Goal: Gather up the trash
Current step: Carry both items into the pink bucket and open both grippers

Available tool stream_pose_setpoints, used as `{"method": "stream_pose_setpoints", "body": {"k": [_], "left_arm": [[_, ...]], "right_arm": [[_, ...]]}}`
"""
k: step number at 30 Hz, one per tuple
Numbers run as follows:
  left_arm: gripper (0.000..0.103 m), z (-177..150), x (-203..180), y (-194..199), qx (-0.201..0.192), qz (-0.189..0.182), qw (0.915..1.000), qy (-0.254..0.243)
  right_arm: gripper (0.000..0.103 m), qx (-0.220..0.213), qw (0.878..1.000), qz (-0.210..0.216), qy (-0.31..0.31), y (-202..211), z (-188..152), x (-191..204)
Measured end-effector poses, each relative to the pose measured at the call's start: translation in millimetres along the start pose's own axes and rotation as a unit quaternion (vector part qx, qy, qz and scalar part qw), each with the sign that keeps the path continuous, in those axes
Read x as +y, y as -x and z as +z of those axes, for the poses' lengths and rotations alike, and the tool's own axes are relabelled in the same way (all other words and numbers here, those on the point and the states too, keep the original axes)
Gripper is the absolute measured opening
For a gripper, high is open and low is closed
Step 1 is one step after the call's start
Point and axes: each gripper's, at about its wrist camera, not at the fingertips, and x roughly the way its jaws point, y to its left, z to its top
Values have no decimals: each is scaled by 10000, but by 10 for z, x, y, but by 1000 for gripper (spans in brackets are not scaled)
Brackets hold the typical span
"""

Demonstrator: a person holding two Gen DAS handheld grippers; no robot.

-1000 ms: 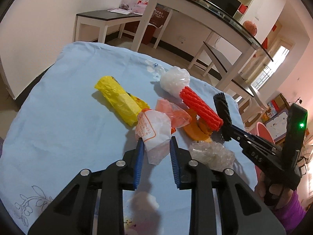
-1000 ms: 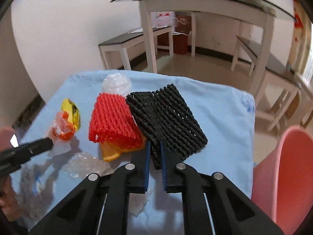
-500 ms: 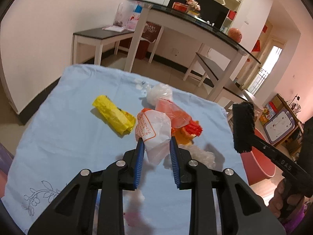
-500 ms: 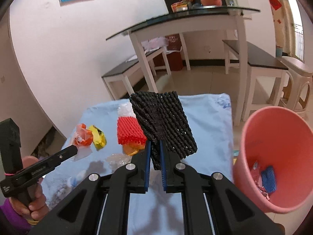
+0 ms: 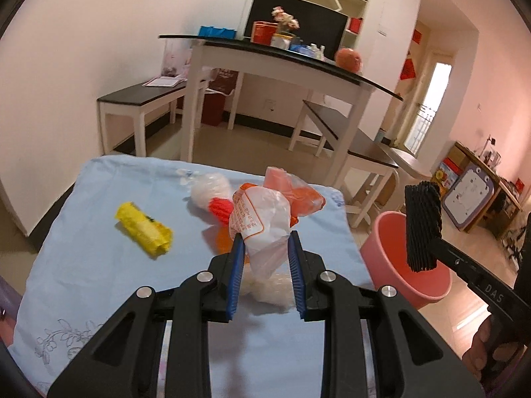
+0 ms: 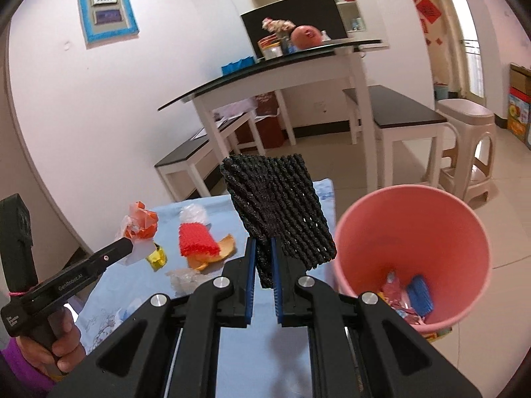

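Right wrist view: the right claw [image 6: 263, 265] pinches black foam netting [image 6: 278, 212] beside the pink bin [image 6: 415, 252]. The left claw [image 5: 265, 258] grips a white plastic bag [image 5: 259, 229] above the counter [image 5: 83, 258]

Orange peel [image 5: 221, 243] mostly hidden behind white plastic bag [image 5: 262, 232]; pink bin [image 5: 391, 232] rim partly behind black foam net [image 5: 423, 229]; bin scraps [image 6: 403, 293] unidentifiable.

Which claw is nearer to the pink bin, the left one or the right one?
Right. The right claw, holding the black foam net, is just beside the pink bin. The left claw, holding the plastic bag, is over the table, farther away.
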Motion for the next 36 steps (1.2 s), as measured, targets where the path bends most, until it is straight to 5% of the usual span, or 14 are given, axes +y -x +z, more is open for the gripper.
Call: {"method": "stream_pose_setpoints", "body": {"k": [21, 36], "left_arm": [[26, 10, -1221, -526, 239, -703, 9918, -1042], [26, -106, -1663, -896, 799, -1570, 9774, -1166]], "right_arm": [[9, -109, 9942, -586, -899, 180, -85, -933], [9, -12, 9872, -843, -1356, 111, -195, -1390]]}}
